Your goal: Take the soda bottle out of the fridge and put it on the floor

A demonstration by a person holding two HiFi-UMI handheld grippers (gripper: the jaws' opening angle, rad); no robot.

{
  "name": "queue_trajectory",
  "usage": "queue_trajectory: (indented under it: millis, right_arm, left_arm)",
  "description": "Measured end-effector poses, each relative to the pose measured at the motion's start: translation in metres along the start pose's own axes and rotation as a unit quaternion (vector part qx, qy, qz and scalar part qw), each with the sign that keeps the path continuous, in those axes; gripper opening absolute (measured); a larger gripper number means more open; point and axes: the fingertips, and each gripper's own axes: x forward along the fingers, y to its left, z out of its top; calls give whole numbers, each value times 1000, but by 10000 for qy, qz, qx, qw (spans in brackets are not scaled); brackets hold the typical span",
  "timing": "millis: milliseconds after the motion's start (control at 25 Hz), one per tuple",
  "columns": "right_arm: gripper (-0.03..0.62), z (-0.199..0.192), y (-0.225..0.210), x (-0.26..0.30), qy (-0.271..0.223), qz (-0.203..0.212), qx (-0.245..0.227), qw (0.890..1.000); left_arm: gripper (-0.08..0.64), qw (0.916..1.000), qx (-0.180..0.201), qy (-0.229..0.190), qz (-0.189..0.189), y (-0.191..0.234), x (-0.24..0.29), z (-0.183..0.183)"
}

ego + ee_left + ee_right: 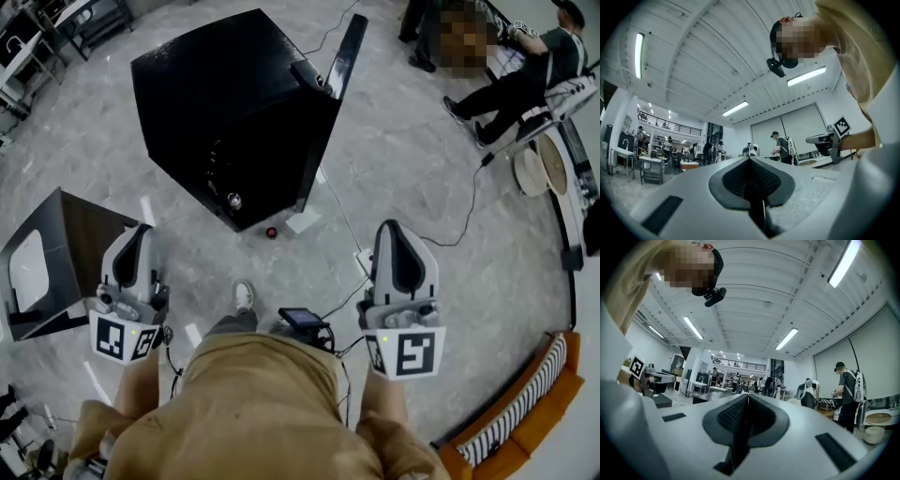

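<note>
The person stands back from the black fridge [234, 103], which sits on the grey floor [412, 159] with its door [345, 52] swung open to the right. Both hands are held up at about waist height, well apart from the fridge. The left tongs [139, 234] are closed with nothing between them, and the left gripper view shows the two dark pads meeting on empty air [751, 161]. The right tongs [396, 230] are also closed and empty, with the pads pressed together in the right gripper view [747, 399].

No view shows the soda bottle clearly. A small pale round thing [234, 200] sits low against the fridge's dark front, and a small red thing [271, 232] lies on the floor just beside that corner. Either could be part of a bottle seen from above, but both are too small to tell, and it is unclear whether the pale one is inside the opening or on the floor in front of it.

The scene fits two stages. The bottle may be waiting in the open fridge while the hands stand ready. Or it may already be set down by the fridge, with the hands drawn clear. The pictures do not settle which, so they do not settle the next move either. A closer look at the foot of the fridge would decide it.
</note>
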Motion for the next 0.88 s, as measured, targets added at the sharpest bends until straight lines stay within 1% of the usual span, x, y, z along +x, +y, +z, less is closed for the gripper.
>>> queue_trajectory:
  millis: [360, 560, 880]
  right_arm:
    - [2, 18, 0, -4, -105, 67, -219, 9997]
    - [2, 9, 7, 4, 13, 145, -335, 9993]
    - [2, -3, 10, 8, 163, 50, -323, 9993]
  left_arm:
    - [2, 9998, -44, -141, 118, -3, -8, 10]
    - [2, 9998, -138, -37, 116, 3, -4, -2]
    - [2, 9998, -182, 4, -39, 8, 0, -15]
